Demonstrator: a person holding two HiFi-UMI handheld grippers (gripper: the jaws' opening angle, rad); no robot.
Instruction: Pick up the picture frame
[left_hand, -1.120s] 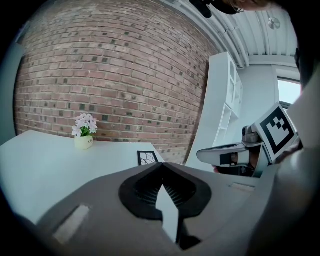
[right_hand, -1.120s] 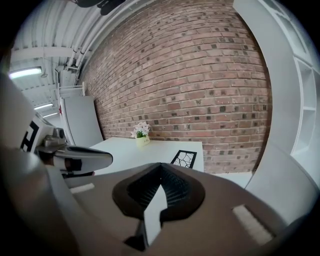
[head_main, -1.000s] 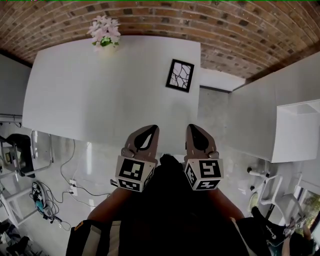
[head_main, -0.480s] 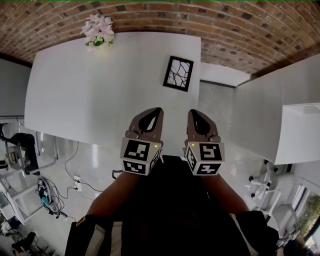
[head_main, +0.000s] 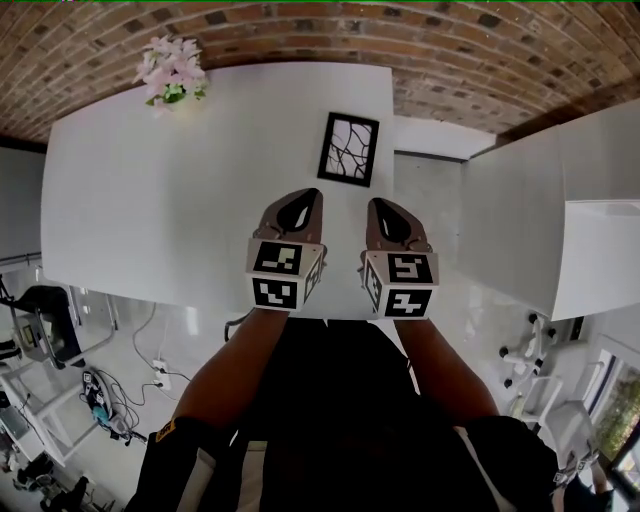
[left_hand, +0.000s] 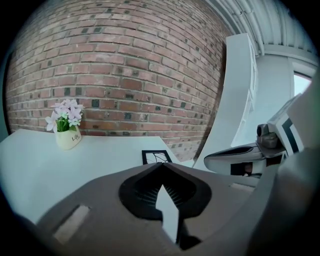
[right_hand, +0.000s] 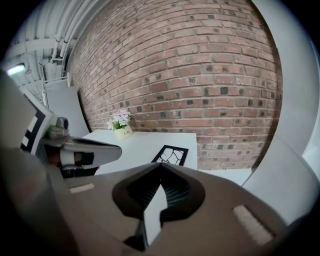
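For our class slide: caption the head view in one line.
Left tongs and right tongs, both shut and empty, hover above white rectangular table, short of black-framed picture.

left claw (left_hand: 161, 164) hides the lower edge of the picture frame (left_hand: 154, 156).

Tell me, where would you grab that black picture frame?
The picture frame lies flat near the right edge of the white table, so I would probably pinch its black border on that long side, coming from the right, where a jaw might slip under the rim. The right tool, shut now, is nearer.
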